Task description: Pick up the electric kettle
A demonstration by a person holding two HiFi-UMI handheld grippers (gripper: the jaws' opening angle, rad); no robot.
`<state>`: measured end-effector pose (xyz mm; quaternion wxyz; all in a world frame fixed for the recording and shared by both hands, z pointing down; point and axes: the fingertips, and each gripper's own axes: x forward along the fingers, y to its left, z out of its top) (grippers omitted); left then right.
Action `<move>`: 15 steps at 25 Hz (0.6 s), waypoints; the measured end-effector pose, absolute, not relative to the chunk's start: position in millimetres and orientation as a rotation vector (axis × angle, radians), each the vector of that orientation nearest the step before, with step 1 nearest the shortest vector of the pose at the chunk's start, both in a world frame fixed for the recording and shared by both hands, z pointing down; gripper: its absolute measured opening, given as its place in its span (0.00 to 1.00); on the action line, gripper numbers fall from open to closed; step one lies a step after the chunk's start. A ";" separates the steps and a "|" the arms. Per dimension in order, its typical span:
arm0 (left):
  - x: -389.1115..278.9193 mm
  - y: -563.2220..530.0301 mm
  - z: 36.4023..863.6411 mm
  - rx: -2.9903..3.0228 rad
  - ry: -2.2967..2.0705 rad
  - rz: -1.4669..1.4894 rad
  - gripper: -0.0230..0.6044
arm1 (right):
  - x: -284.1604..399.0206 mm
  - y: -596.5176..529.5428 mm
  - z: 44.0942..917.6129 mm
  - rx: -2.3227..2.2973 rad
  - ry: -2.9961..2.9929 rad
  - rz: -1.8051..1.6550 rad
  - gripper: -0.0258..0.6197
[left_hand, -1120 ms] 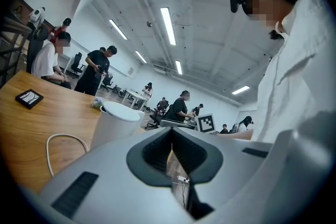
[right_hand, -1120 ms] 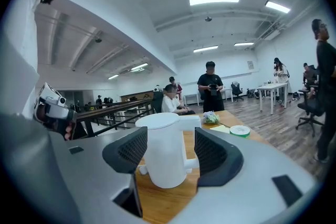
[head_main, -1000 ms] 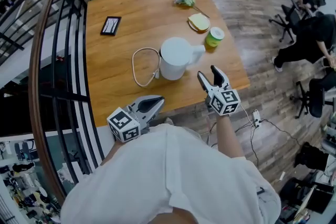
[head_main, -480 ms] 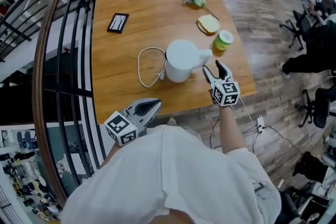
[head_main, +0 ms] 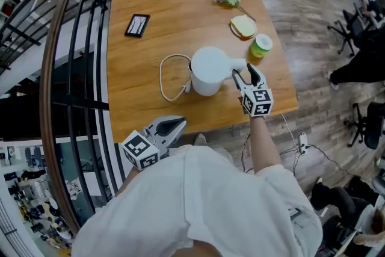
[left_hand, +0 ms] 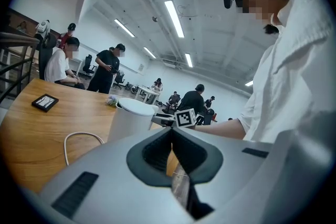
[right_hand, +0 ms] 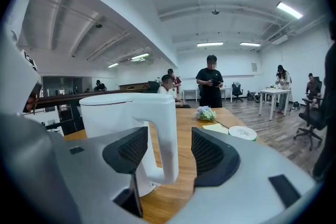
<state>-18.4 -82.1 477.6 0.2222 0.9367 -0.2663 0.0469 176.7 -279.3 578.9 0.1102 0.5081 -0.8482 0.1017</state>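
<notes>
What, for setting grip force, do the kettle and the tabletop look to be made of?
The electric kettle looks like smooth matte white plastic: even colour, soft sheen, one-piece moulded handle; its inside is unseen. The table looks like varnished wood or wood veneer: warm brown, fine grain lines, a light gloss.

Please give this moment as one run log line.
phase: pre-grasp | electric kettle: upright on table | right hand-held gripper: open, aligned on its handle | left hand-held gripper: shut, empty
</notes>
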 end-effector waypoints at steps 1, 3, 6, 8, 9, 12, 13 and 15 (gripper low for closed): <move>-17.7 -82.3 478.2 2.587 -0.736 0.134 0.05 | 176.1 -281.9 579.0 1.493 -2.496 0.298 0.44; -16.7 -83.8 478.9 2.584 -0.735 0.144 0.05 | 174.7 -287.2 578.5 1.489 -2.504 0.295 0.44; -15.3 -86.0 481.6 2.584 -0.733 0.157 0.05 | 172.1 -294.4 578.7 1.471 -2.515 0.279 0.44; -15.5 -85.4 483.9 2.583 -0.732 0.166 0.05 | 169.0 -297.3 580.3 1.461 -2.519 0.267 0.44; -16.0 -85.3 484.7 2.582 -0.734 0.169 0.05 | 167.0 -298.8 581.1 1.457 -2.520 0.260 0.44; -18.5 -87.1 487.5 2.572 -0.744 0.174 0.05 | 162.0 -305.0 583.8 1.456 -2.522 0.241 0.44; -19.1 -87.4 489.1 2.568 -0.746 0.175 0.05 | 161.5 -307.5 584.8 1.459 -2.521 0.236 0.44; -18.8 -87.2 491.4 2.564 -0.748 0.181 0.05 | 162.3 -311.9 585.7 1.472 -2.522 0.226 0.44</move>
